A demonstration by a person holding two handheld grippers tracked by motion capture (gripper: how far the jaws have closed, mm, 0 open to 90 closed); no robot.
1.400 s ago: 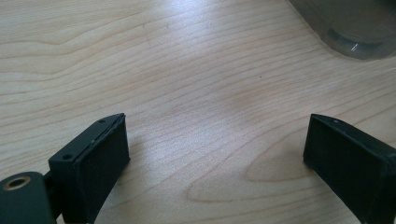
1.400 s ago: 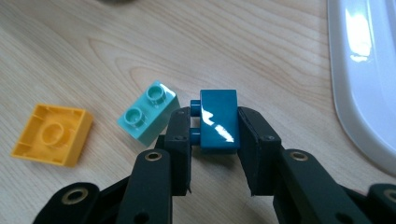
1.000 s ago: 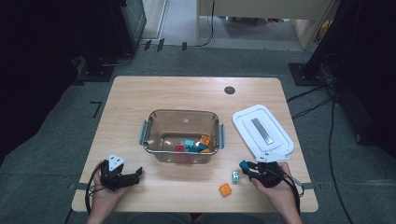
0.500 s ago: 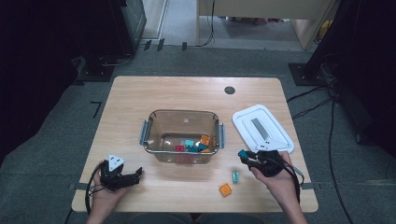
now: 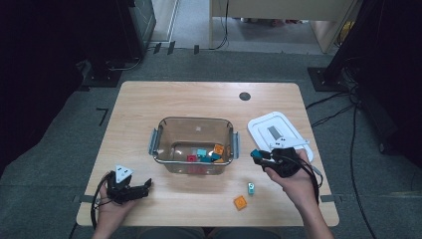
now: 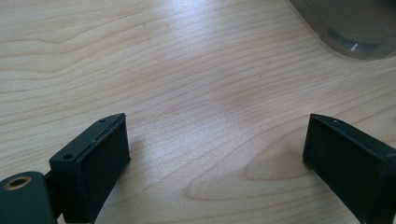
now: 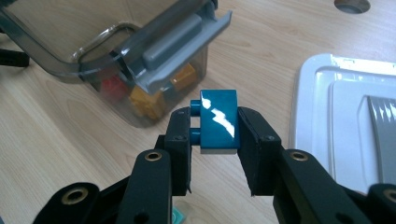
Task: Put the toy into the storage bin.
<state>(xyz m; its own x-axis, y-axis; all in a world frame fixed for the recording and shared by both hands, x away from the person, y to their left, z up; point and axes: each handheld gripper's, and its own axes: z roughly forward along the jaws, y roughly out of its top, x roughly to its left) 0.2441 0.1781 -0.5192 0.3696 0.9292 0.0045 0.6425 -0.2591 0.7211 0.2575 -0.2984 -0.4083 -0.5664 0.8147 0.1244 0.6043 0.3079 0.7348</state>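
Note:
My right gripper (image 7: 214, 133) is shut on a blue brick (image 7: 217, 119), held above the table just right of the clear container (image 5: 195, 130); in the high view the right gripper (image 5: 260, 155) shows the blue brick (image 5: 257, 154) at its tip. Several bricks, orange, red and teal, lie inside the container. A small teal brick (image 5: 251, 187) and an orange brick (image 5: 240, 202) lie loose on the table below the hand. My left gripper (image 5: 144, 186) rests open on the table at the front left, and its wide-set jaws (image 6: 215, 154) have only bare wood between them.
The container's white lid (image 5: 278, 133) lies flat to its right, just beyond my right hand. A grey latch (image 7: 180, 44) hangs on the container's near end. A round cable hole (image 5: 244, 96) sits in the far tabletop. Cables trail on the floor at the right.
My right gripper has lifted the blue brick off the table and carried it up and toward the container's right end. The left gripper has stayed put.

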